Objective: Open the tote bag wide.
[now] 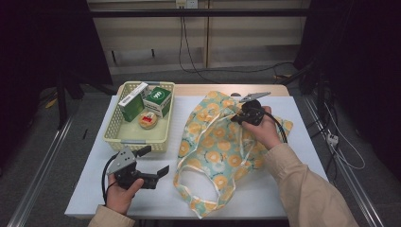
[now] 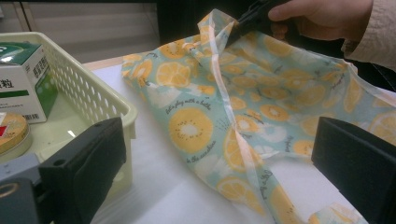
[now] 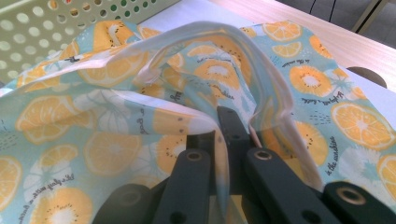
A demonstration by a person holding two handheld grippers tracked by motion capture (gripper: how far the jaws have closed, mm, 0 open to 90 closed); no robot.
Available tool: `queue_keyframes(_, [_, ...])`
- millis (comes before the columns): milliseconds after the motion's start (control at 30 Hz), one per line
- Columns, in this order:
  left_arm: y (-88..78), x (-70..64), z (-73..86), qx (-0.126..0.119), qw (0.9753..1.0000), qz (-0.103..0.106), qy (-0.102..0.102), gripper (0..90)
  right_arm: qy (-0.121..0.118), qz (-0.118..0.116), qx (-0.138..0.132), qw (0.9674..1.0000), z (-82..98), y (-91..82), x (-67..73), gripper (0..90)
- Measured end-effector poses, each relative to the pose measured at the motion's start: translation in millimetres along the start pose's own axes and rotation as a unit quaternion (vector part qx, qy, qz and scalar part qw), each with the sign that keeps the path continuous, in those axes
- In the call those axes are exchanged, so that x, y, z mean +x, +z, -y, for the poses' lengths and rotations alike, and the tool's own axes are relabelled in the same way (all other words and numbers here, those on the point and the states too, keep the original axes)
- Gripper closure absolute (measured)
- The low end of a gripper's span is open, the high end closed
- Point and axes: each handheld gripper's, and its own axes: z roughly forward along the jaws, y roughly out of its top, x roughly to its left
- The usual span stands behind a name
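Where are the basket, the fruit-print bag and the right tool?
basket (image 1: pixel 113 130), high view, on its left rim.
fruit-print bag (image 1: pixel 213 142), high view, on the middle of the cloth.
right tool (image 3: pixel 223 135), right gripper view, between its fingertips, shut on the bag's edge.

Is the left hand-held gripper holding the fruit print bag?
No, the left hand-held gripper hovers open beside the fruit-print cloth bag, touching nothing.

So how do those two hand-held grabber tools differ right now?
The left gripper has its jaws spread wide and holds nothing, hovering low near the basket. The right gripper has its jaws shut on the fruit-print bag, lifting its far edge. Both are black and held in a person's hand.
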Motion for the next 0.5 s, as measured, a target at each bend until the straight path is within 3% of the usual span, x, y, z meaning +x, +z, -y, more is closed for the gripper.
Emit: queue_keyframes(500, [23.2, -12.2, -23.3, 0.001, 0.9993, 0.033, 0.018, 3.9, 0.000, 0.007, 0.002, 1.0000, -12.2, -6.6, 1.4, 89.7])
